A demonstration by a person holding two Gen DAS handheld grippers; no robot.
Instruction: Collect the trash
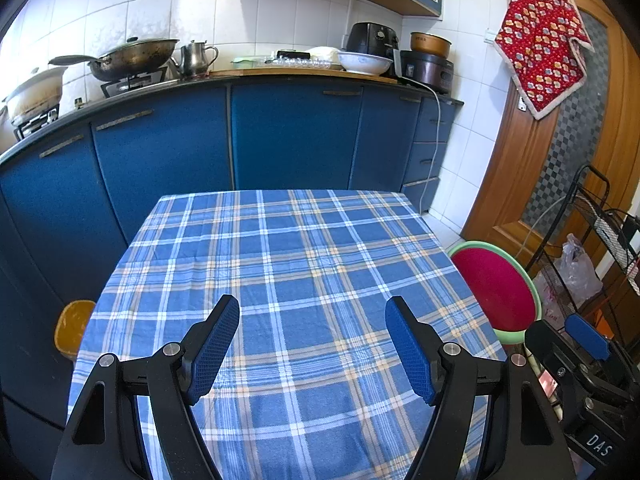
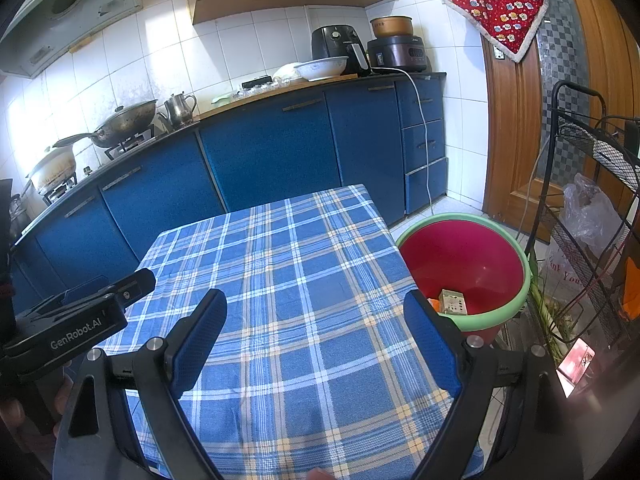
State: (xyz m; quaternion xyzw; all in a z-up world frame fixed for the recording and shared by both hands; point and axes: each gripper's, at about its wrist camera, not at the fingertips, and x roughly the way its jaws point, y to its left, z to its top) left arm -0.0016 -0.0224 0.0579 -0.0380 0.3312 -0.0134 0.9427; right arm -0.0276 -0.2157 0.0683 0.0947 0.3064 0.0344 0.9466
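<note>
My left black plastic two-finger gripper (image 1: 312, 344) has angular arms with triangular cut-outs, round silver pivot screws and blue dimpled rubber finger pads (image 1: 214, 350). My right black plastic two-finger gripper (image 2: 316, 340) is built the same, with matching blue pads (image 2: 198, 338). White "GenRobot.AI" lettering marks one housing, "DAS" the other. Bare skin of my left hand (image 2: 16, 410) shows pinkish.

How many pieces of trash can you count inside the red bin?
2: a small pale box and an orange scrap left of it, low in the red bin. The right gripper's finger may hide more.
</note>
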